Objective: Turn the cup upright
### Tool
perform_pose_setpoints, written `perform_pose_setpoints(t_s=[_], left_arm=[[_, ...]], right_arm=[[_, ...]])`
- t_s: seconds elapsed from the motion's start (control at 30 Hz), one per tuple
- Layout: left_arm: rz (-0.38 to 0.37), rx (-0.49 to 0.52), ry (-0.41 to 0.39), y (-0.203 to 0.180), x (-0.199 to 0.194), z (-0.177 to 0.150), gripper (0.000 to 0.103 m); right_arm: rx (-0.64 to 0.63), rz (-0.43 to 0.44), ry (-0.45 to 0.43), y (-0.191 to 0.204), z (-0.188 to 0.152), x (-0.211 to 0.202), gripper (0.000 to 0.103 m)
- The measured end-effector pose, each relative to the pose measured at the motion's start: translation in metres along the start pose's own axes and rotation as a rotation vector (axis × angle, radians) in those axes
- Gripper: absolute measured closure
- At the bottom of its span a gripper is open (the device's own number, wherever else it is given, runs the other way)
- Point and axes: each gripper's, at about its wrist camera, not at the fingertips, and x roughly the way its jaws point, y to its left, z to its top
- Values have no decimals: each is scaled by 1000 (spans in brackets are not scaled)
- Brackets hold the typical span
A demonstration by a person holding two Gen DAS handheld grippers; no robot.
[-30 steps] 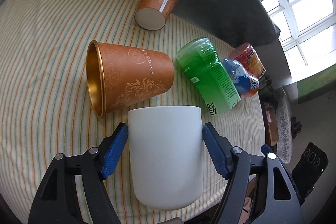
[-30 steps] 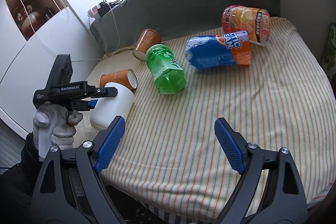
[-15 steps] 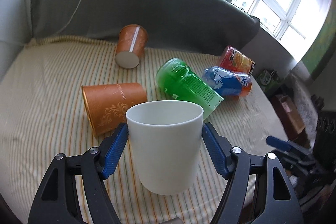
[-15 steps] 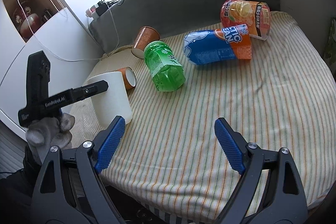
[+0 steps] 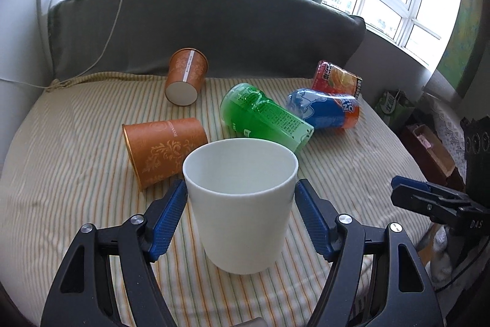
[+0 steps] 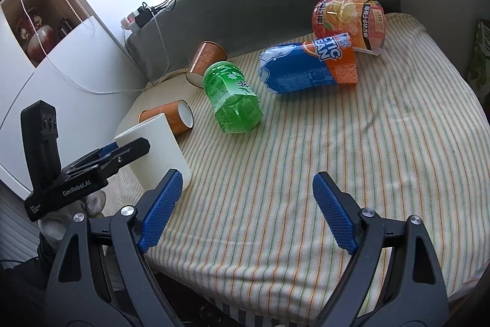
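My left gripper (image 5: 242,198) is shut on a plain white cup (image 5: 242,204), its blue pads against both sides. The cup stands upright, mouth up, its base at or just above the striped cushion (image 5: 61,173). In the right wrist view the white cup (image 6: 159,152) stands at the cushion's left edge with the left gripper (image 6: 101,161) on it. My right gripper (image 6: 245,204) is open and empty above the cushion's front. Two orange paper cups lie on their sides: one (image 5: 165,149) just behind the white cup, one (image 5: 185,77) against the grey backrest.
A green bottle (image 5: 263,115), a blue-and-orange bottle (image 5: 327,109) and a red snack pack (image 5: 337,77) lie on the cushion behind and to the right. A grey backrest (image 5: 214,20) borders the far side. A white cabinet (image 6: 46,81) stands on the left.
My left gripper has rotated the white cup from lying on its side to upright, mouth up. The right gripper has stayed open and almost still.
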Motion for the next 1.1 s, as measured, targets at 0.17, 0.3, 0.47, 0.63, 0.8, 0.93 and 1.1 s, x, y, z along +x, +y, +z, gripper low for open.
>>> perform_pose_setpoints(t_s=[0.17,0.3,0.47,0.63,0.8,0.93,1.1], left_arm=[[-6,14,-9,-5,-8,-9,31],[-8,22,-15,-8,-12,-13,31],[-12,19,-17,-8,-14,-17,31],[-14,18,-18,-8,-16,-20,31],[-14,23,-20,-9,-18,-25,31],[-13,32,-21,-10,-20,-27,31],[-12,33,-9,-11,-20,-30,31]], right_arm=[[-9,5,1,7,-2,0,14],[-16,4,-2,12,-3,-1,14],[-20,2,-3,15,-4,-2,14],[-18,3,-2,16,-5,-2,14],[-20,5,-1,18,-7,-2,14],[-24,5,-3,20,-7,-2,14],[-25,6,-6,22,-7,-2,14]])
